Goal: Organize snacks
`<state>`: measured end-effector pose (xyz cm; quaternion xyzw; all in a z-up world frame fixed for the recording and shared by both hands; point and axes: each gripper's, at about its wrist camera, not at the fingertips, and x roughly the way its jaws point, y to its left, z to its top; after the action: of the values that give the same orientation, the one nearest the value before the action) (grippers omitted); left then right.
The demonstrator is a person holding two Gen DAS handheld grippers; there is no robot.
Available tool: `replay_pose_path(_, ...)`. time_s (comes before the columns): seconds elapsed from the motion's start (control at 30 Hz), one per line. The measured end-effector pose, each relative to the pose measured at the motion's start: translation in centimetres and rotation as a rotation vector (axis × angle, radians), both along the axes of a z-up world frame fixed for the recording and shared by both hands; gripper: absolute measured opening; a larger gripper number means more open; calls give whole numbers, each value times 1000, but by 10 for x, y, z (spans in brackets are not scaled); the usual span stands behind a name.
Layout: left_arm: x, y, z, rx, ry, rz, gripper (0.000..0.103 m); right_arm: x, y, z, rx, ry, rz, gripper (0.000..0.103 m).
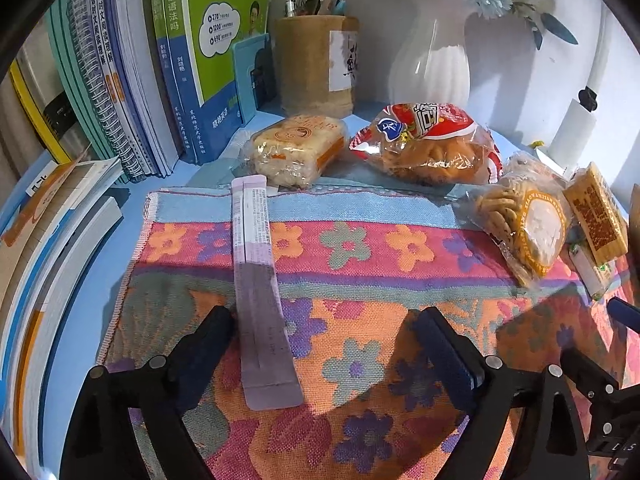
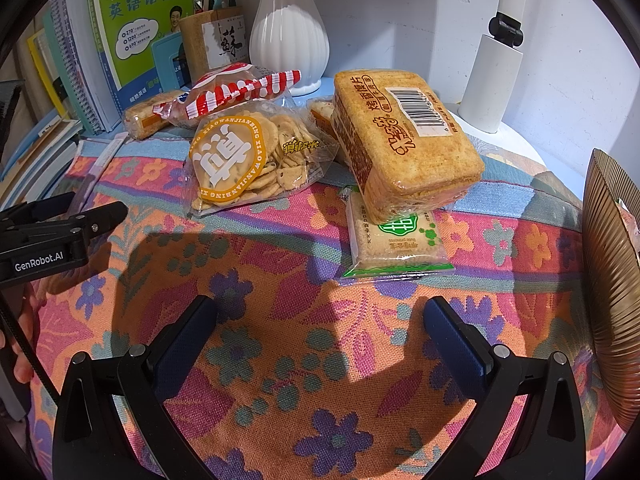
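My left gripper (image 1: 324,328) is open and empty, low over the floral cloth (image 1: 360,264), with a long pale purple stick sachet (image 1: 260,280) lying just inside its left finger. Beyond lie a clear-wrapped pastry pack (image 1: 296,150), a red-topped bag of fried twists (image 1: 428,144) and a bag of small round crackers (image 1: 520,224). My right gripper (image 2: 320,320) is open and empty over the cloth (image 2: 280,264). Ahead of it lie a green-labelled flat cake packet (image 2: 394,240), a toasted bun-slice pack (image 2: 404,140) resting on it, and the cracker bag (image 2: 248,160).
Books (image 1: 120,80) stand and lie at the left. A brown pen holder (image 1: 316,64) and a white vase (image 1: 436,56) stand at the back. A white lamp base (image 2: 488,84) is at the back right, and a ribbed brown container (image 2: 616,280) at the right edge.
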<state>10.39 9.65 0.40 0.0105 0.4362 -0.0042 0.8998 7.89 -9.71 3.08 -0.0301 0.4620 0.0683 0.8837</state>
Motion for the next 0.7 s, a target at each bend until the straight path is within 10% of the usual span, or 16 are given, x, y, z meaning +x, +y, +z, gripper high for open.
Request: replay_pose_path(0.7, 0, 1, -1, 3, 0, 1, 95, 0, 0, 0, 0, 0, 0, 103)
